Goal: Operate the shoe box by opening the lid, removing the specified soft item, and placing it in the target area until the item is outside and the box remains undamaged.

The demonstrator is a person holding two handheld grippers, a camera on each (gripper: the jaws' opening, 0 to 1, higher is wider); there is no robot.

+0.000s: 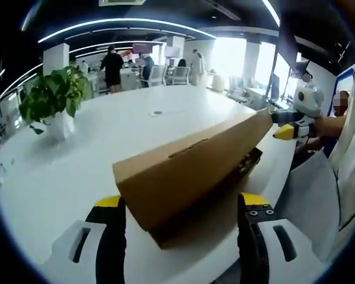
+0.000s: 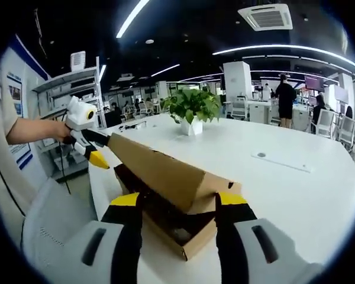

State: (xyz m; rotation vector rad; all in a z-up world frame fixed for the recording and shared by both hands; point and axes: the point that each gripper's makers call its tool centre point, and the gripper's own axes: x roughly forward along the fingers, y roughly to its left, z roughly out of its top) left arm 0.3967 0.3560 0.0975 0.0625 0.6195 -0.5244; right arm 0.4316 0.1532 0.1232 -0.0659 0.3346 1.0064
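Observation:
A brown cardboard shoe box (image 1: 183,177) (image 2: 195,239) lies on the white table's (image 1: 106,148) near edge, its lid (image 2: 160,168) raised at a slant over the dark inside. What lies inside I cannot make out. My left gripper (image 1: 180,201) stands open at one short end, with the lid's end between its jaws. At the opposite end my right gripper (image 2: 180,198) is also open, straddling the lid's corner. Each shows in the other's view at the far lid tip: the right gripper (image 1: 284,125) and the left gripper (image 2: 97,148), both held by a person's hand (image 1: 328,127).
A potted green plant (image 1: 53,97) (image 2: 192,106) stands further in on the table. A white chair (image 2: 47,236) sits by the table edge near the box. Shelves (image 2: 65,118) line the wall, and people stand among desks at the back of the office (image 1: 112,68).

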